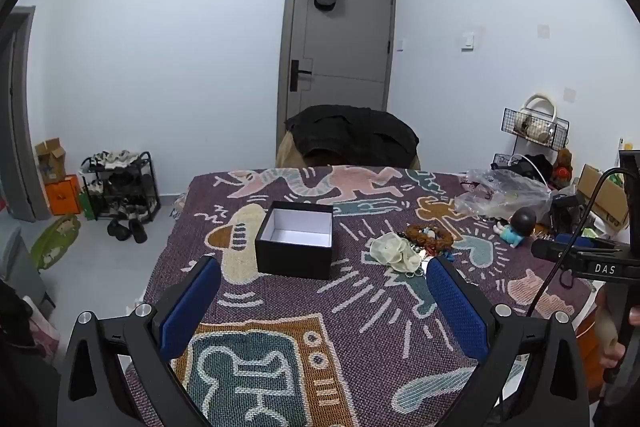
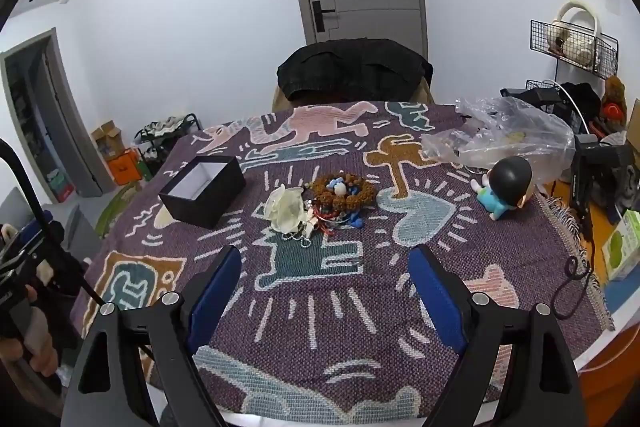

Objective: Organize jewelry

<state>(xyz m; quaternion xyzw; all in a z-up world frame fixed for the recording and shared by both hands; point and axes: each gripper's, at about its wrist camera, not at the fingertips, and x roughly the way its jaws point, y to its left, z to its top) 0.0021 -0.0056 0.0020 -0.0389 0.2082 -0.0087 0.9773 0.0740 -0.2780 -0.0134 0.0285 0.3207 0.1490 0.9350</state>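
Both the left gripper [image 1: 322, 281] and the right gripper [image 2: 325, 269] hover over the patterned tablecloth [image 2: 360, 291] with jaws spread, gripping nothing. The jewelry pile [image 2: 320, 205] lies mid-table, just beside the open black box [image 2: 202, 191] toward the left edge.

Two wrist views, same table [image 1: 360, 307] ahead

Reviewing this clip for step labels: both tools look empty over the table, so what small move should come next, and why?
Probably ease the right tool forward and down onto the jewelry pile. Both tools are open and hold nothing, the black box stands open and empty, and the pile lies straight ahead of the right tool.
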